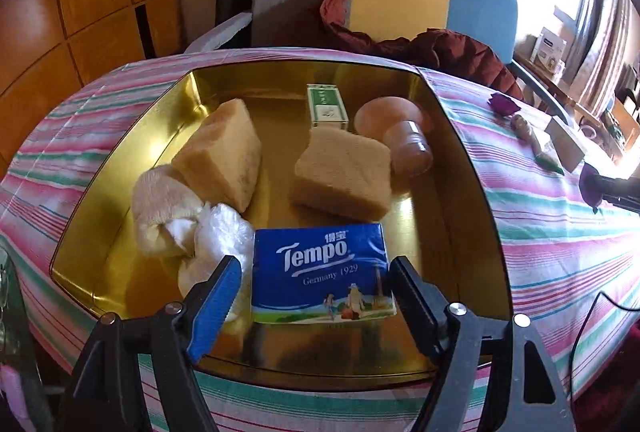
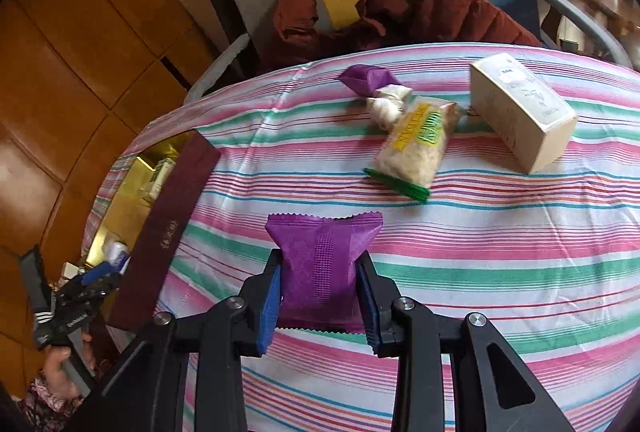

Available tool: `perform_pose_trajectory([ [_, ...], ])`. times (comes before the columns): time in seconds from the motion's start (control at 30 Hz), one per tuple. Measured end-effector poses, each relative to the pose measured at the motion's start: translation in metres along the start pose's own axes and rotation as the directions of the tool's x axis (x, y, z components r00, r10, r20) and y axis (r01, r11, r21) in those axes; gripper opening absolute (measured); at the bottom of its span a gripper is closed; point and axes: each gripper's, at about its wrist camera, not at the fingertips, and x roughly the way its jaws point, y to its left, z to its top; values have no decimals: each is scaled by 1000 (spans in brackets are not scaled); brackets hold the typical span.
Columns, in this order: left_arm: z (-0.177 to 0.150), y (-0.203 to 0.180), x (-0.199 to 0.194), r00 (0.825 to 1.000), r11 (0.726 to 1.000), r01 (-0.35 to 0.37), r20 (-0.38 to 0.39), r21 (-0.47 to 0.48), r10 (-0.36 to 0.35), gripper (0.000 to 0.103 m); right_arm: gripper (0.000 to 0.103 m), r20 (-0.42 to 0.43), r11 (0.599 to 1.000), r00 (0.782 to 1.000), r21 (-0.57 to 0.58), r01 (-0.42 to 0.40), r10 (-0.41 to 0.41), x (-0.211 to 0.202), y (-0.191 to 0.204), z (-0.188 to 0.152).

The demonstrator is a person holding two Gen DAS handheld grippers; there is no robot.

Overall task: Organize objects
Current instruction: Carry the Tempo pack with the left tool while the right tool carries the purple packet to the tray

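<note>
1. Two grippers in play. My left gripper (image 1: 314,274) hangs over the near edge of the gold tin (image 1: 460,168), jaws spread wide; the blue tissue pack (image 1: 320,272) lies flat on the tin floor between the fingers, neither pad pressing it. I judge it as released.
2. My right gripper (image 2: 320,290) is clamped on the purple packet (image 2: 322,264), pads biting its two long sides, held above the striped tablecloth (image 2: 500,252) near the table's near edge.
3. Tin contents: two tan sponges (image 1: 224,152) mid-floor, a white cloth bundle (image 1: 168,216) by the near-left wall, a green carton (image 1: 327,104) and a pink mushroom-shaped piece (image 1: 394,128) toward the far wall.
4. Loose on the cloth toward the far edge: a snack bag (image 2: 416,148), a small purple-and-white wrapped sweet (image 2: 376,88), a white box (image 2: 524,112) at far right.
5. Step in hand, as I read it: carry the purple packet left into the tin.
6. To do it well: lift the left gripper straight clear first, so the two rigs do not meet over the tin. Cross the maroon tin wall (image 2: 164,228) high, then lower into bare floor right of the tissue pack, and open only once the packet rests.
</note>
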Motion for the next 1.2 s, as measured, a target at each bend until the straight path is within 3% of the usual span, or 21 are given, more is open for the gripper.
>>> perform_pose_trajectory([
  [0.07, 1, 9, -6, 999, 998, 36, 21, -51, -35, 78, 35, -15, 998, 1000, -54, -21, 20, 2, 26, 1],
  [0.17, 2, 22, -26, 987, 987, 111, 129, -117, -96, 78, 35, -25, 991, 998, -117, -60, 58, 4, 65, 3],
  [0.3, -1, 36, -48, 967, 970, 131, 243, -206, -79, 78, 35, -46, 979, 989, -141, -144, 139, 14, 110, 4],
  [0.43, -4, 52, -54, 964, 949, 103, 265, -297, -22, 78, 35, -86, 962, 980, -195, -191, 177, 34, 159, -2],
  [0.6, -6, 69, -54, 971, 923, 61, 238, -380, 34, 78, 35, -132, 949, 976, -244, -201, 173, 60, 204, -12],
  [0.73, -8, 79, -51, 975, 911, 52, 217, -410, 42, 78, 35, -153, 945, 982, -289, -151, 110, 80, 225, -20],
  [0.9, -8, 80, -52, 973, 912, 55, 226, -407, 42, 78, 37, -115, 925, 993, -377, -49, 6, 92, 237, -27],
  [1.2, -8, 76, -50, 975, 909, 63, 218, -412, 31, 78, 65, 13, 924, 1000, -383, 23, -20, 68, 223, -26],
])
